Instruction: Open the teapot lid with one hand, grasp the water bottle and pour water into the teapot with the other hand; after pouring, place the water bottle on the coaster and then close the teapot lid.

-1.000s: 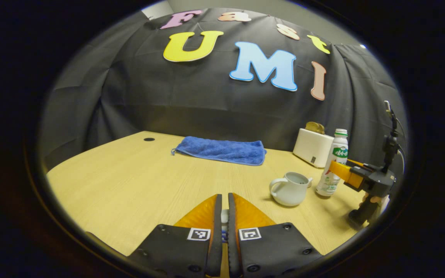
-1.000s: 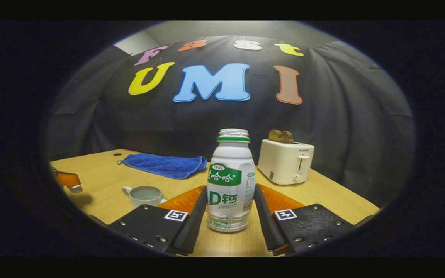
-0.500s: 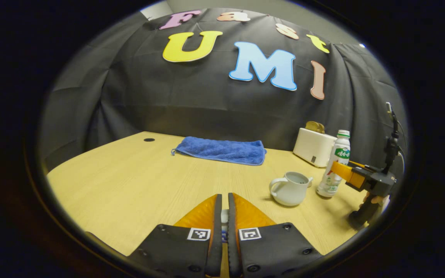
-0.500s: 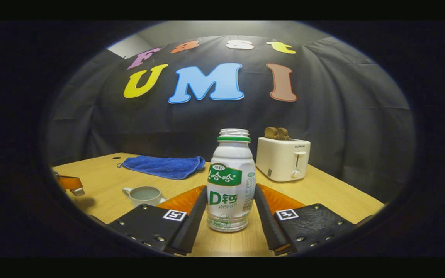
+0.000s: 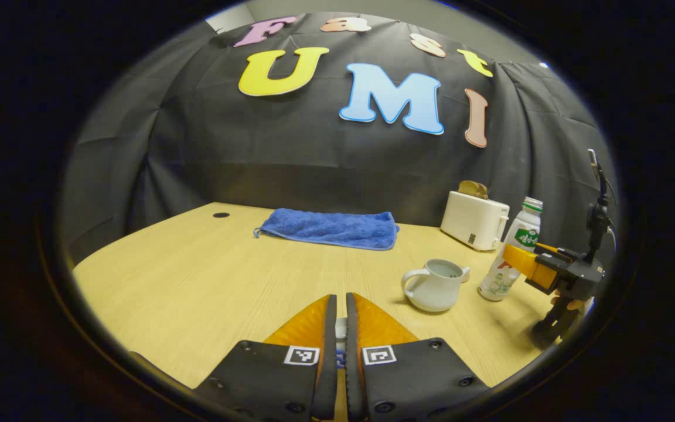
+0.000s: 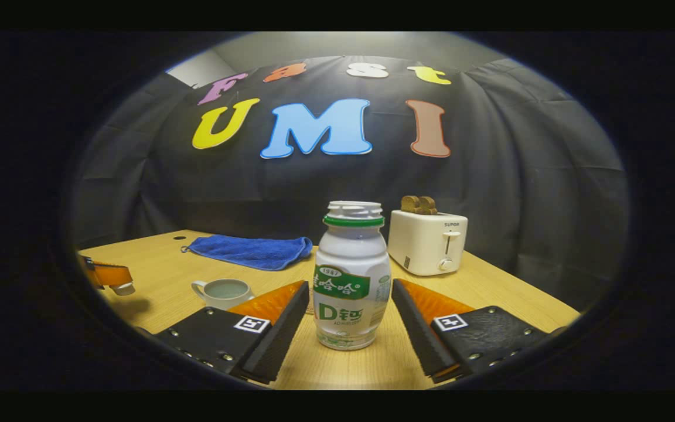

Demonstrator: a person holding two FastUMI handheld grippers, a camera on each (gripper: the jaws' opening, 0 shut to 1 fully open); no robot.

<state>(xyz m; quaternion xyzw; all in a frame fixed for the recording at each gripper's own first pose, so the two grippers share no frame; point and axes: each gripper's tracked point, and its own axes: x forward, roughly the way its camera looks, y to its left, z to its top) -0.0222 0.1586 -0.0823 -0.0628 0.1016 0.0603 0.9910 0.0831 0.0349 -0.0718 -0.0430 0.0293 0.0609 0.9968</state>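
Bottle (image 6: 351,281) released (upright), right gripper (image 6: 350,310) fingers wider

Recording booth: black cloth wall (image 5: 290,158), wooden table (image 5: 208,281), toaster (image 6: 427,242).

Left gripper (image 5: 337,305): its closed fingers hide whatever small pale item sits between them; identity cannot be told. Beyond the right gripper (image 6: 349,293), the water bottle (image 6: 351,275) covers part of the toaster (image 6: 428,241) behind it, and one finger (image 6: 267,319) cuts off the teapot's (image 6: 223,291) lower body.
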